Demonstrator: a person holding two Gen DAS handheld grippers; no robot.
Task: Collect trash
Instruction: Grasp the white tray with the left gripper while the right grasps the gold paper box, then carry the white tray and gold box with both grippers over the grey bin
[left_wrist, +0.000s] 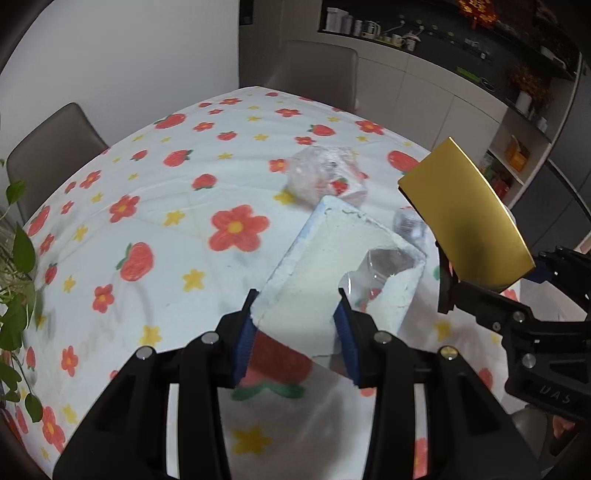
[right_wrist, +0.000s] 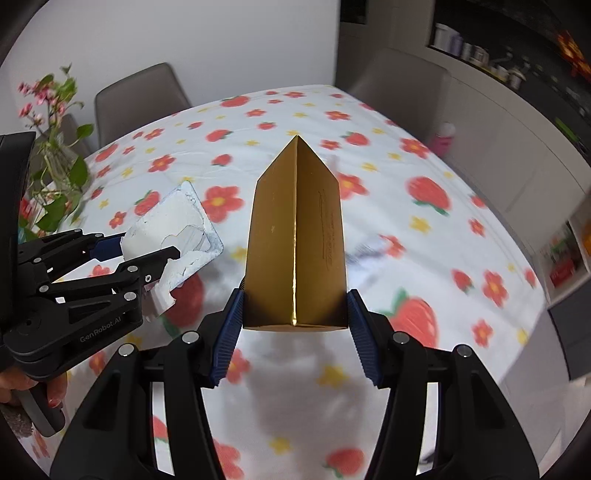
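**Grippers each lifted with a piece of trash over the flowered table**

Left gripper (left_wrist: 295, 328) first, nearest our lens: we see its blue pads (left_wrist: 243, 343) pinching the near end of a white carton (left_wrist: 325, 266), which is torn open, with a clear plastic window showing in its ragged right side; the carton slants up and away from the jaws, clear of the cloth (left_wrist: 155, 221) below it; in the right wrist view we find the same gripper (right_wrist: 147, 258) at the left edge, carton (right_wrist: 173, 218) clamped between its fingers, and a hand (right_wrist: 33, 391) gripping the handle beneath.

Right gripper (right_wrist: 295, 325) pinches a gold box (right_wrist: 295, 236) by its two sides, one folded edge facing us and the box standing away from the jaws, raised above the cloth (right_wrist: 424, 258); from the left wrist we see that box (left_wrist: 465, 218) as a gold panel to the right of the carton, apart from it, with the gripper (left_wrist: 450, 291) below.

Beyond the carton, we make out crumpled clear plastic (left_wrist: 325, 173) lying on the cloth, and a second bit of clear plastic (left_wrist: 410, 225) just behind the gold box; both are blurred.

Farther off stand grey chairs (left_wrist: 51, 155) at the table's edge; leaves of a plant (left_wrist: 18, 258) at the left; shelves with cups and jars (left_wrist: 388, 29) along the back wall.
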